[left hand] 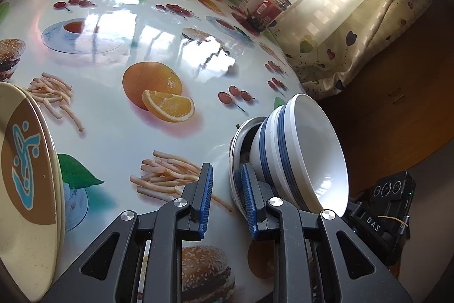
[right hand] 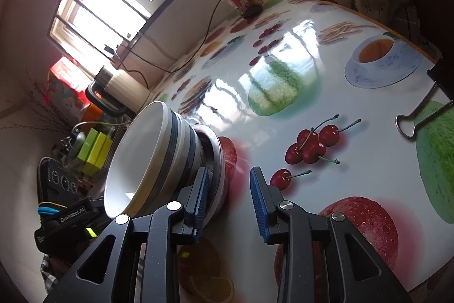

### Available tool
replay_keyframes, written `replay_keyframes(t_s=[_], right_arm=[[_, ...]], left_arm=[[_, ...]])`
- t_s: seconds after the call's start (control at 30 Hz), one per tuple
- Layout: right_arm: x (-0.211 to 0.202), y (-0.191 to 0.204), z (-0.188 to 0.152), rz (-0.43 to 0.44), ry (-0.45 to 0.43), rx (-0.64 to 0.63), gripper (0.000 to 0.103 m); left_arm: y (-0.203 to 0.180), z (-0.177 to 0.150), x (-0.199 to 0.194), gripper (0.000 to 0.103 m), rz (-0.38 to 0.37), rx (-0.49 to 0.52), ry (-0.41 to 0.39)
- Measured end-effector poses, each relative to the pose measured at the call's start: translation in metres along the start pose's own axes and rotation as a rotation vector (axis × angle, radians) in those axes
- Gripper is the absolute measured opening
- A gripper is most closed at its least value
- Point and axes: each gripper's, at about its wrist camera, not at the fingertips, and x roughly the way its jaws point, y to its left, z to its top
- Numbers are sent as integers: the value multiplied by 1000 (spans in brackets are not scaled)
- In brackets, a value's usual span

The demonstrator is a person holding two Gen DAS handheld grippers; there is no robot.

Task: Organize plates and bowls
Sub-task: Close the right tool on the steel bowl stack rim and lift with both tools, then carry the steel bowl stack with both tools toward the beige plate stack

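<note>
Bowls (left hand: 300, 155) stacked on a plate (left hand: 237, 161) sit between both parted, empty grippers: left gripper (left hand: 227, 198), right gripper (right hand: 231, 200).

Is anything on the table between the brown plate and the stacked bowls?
Nothing real: in the left wrist view, only printed tablecloth lies between the brown plate and stacked bowls.

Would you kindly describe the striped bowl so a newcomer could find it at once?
Start at the fruit-print tablecloth and go to the edge nearest the claws. There, the white bowl sits stacked on a metal dish. Blue bands around its outside distinguish it from the cream-and-brown plate.
</note>
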Motion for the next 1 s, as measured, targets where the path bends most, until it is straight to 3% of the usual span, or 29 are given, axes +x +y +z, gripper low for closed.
replay_keyframes(t_s=[0.57,0.83,1.0], right_arm=[[3,-12,0,100,5,46,26],[3,-8,0,110,2,16,19],[3,-8,0,120,3,19,16]], left_arm=[[-3,0,5,22,12,20,-3],[-11,0,3,10,26,61,-14],[-12,0,4,10,38,70,-18]])
